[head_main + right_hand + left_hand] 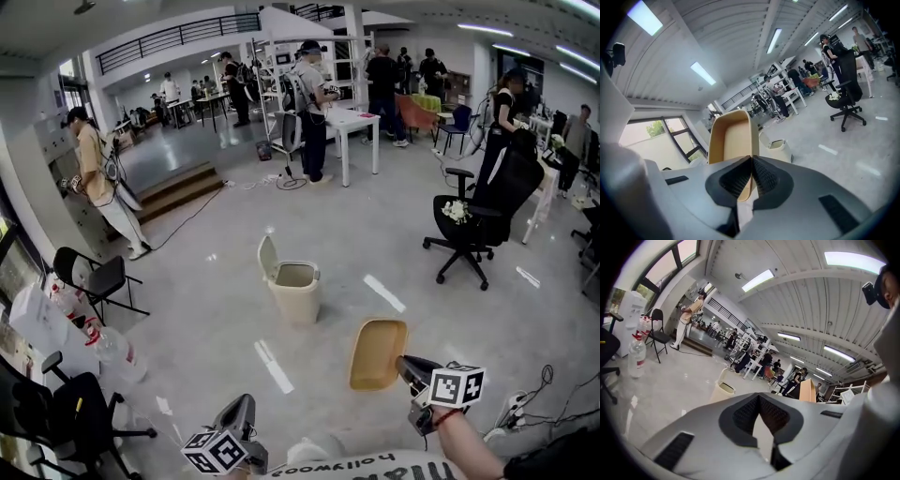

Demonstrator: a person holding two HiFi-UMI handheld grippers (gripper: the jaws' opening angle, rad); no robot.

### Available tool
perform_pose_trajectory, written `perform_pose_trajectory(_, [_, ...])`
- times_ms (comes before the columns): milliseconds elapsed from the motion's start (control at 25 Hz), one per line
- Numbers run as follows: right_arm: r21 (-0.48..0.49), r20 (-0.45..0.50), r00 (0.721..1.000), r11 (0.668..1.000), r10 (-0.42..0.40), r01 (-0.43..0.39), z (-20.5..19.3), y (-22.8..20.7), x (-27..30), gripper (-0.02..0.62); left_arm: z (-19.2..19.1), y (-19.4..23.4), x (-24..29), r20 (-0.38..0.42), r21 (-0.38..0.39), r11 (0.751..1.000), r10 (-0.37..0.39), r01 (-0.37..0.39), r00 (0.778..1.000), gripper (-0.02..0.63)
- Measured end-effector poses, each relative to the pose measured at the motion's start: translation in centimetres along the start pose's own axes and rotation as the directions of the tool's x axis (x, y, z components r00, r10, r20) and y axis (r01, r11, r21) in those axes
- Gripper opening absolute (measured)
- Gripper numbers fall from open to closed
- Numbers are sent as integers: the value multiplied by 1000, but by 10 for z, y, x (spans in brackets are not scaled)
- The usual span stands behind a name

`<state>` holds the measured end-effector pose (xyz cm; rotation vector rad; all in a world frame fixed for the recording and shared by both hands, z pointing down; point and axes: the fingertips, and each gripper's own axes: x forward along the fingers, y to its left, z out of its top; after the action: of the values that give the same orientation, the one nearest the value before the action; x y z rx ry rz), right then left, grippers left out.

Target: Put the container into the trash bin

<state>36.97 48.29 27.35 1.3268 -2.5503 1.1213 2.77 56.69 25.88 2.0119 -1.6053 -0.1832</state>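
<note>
We held the tan container (378, 353) by its rim, our right gripper (403, 364) clamped on it, in the air near the open trash bin (295, 291). Our left gripper (244, 408) hung low, jaws together on nothing.

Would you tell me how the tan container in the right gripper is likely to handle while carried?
The container looks empty and thin-walled, so it is probably light. The right gripper pinches only one rim edge, with the rest sticking out, so it may flex or swing. Its smooth wall might slip.
</note>
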Motion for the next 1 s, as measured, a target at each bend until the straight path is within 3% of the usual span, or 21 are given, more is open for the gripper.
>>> perform_pose_trajectory(120, [-4, -9, 1000, 1000, -12, 12, 7, 2, 33, 9, 11, 25, 20, -11, -17, 1000, 2, -2, 1000, 9])
perform_pose_trajectory(360, [108, -16, 1000, 994, -14, 15, 23, 21, 100, 9, 63, 70, 73, -23, -8, 999, -46, 46, 999, 9])
perform_pose_trajectory(680, [94, 79, 997, 996, -13, 6, 80, 67, 213, 9, 167, 138, 139, -16, 96, 988, -118, 119, 993, 9])
perform_pose_trajectory(1000, [90, 67, 997, 995, -46, 40, 95, 74, 268, 9, 206, 177, 175, 33, 93, 988, -130, 126, 991, 9])
